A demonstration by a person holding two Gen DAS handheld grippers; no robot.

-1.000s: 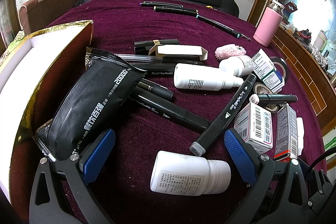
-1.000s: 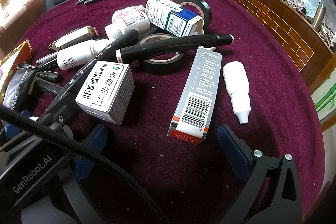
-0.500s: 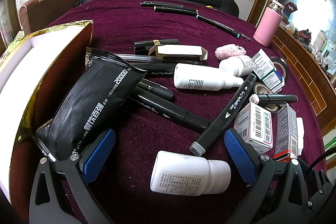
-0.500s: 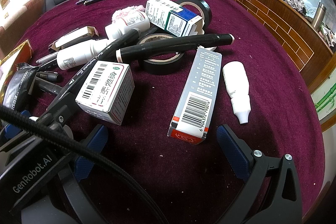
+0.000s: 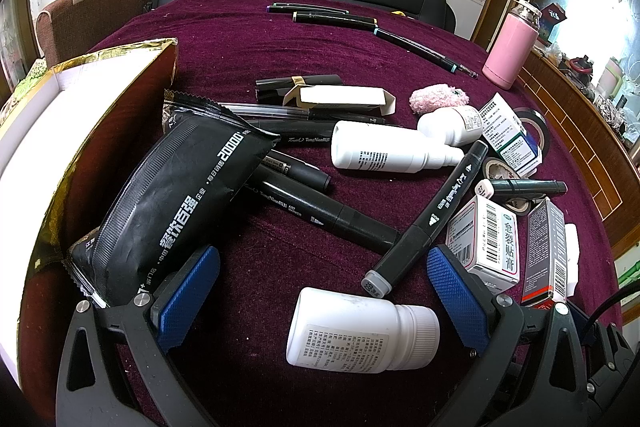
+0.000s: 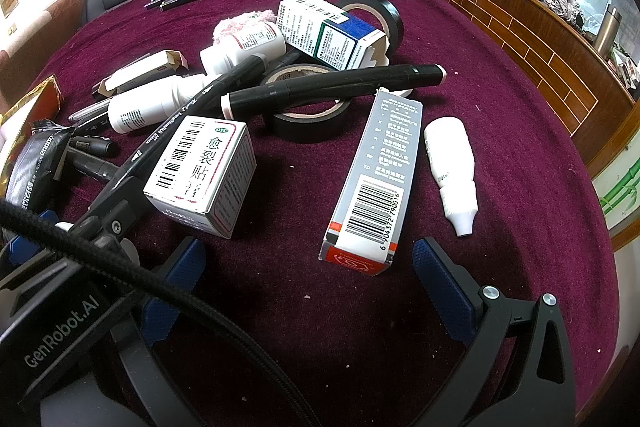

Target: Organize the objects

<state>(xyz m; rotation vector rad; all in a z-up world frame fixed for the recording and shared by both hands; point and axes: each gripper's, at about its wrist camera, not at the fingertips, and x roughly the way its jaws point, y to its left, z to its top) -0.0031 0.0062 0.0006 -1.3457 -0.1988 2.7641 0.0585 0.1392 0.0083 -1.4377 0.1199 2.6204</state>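
Both grippers idle, low over the maroon velvet tablecloth (image 5: 248, 27), nothing held. Left gripper (image 5: 322, 269): blue-padded fingers spread wide, a white plastic pill bottle (image 5: 362, 333) lying on its side between and just ahead of them, cap toward the right finger. Grey end of a black art marker (image 5: 430, 219) rests just beyond the bottle, near the right pad. Black foil snack pouch (image 5: 172, 203) leans against the gold-edged open cardboard box (image 5: 100, 59), touching the left finger's outer side. Right gripper (image 6: 306, 265): fingers likewise wide apart, a long grey carton with barcode and orange end (image 6: 372, 183) lying just ahead, its near end between the tips; small white dropper bottle (image 6: 452, 169) beside it, apart. Judgement: sorting barely begun, clutter still heaped mid-table. Likely first pick is the pill bottle. To do well: come down square across the bottle body, not the cap; keep the right pad clear of the marker tip so it isn't dragged; close firmly, since a smooth round bottle may roll. Box at left looks the probable destination.
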